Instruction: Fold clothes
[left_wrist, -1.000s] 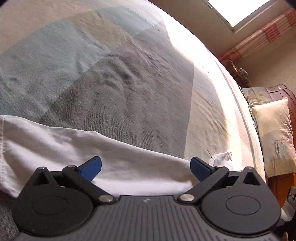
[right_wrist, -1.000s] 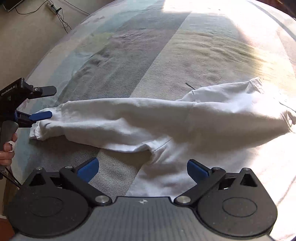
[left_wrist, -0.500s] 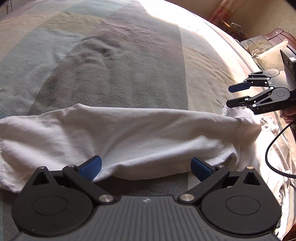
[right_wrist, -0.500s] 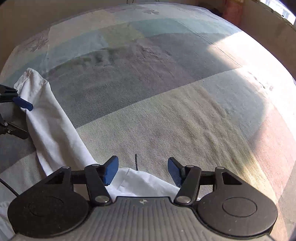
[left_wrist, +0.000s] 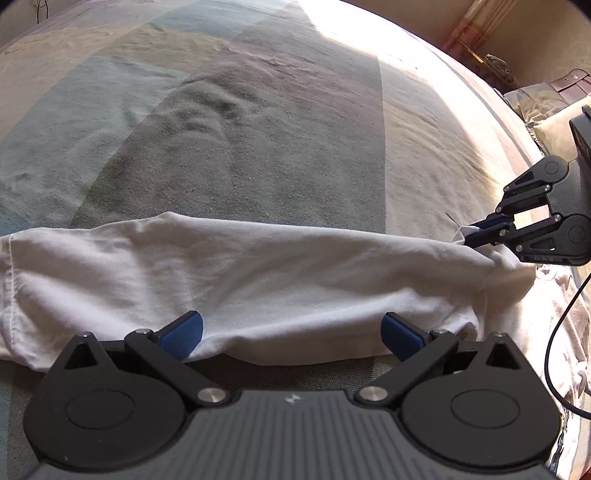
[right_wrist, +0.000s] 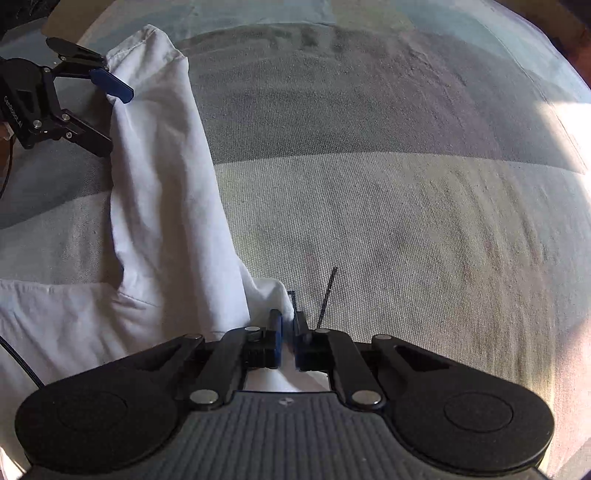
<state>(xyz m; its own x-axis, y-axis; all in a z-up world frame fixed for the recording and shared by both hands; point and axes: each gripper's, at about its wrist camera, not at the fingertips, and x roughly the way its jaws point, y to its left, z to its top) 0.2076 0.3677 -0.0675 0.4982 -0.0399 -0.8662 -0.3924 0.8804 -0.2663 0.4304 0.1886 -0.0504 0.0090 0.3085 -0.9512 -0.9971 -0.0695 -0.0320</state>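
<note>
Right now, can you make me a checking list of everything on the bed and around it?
Surface: bedspread with grey, blue and beige patches, sunlit on the far side.
Job's things: white garment lying on it, one long sleeve stretched out.
Clutter: short dark thread on the bedspread.
Grippers: left gripper open, sleeve edge between its fingers; right gripper has just closed, shut on a fold of the garment.
Cables: black cable trailing from the right gripper.
Surroundings: pillow and dark wooden headboard at the bed's end.
</note>
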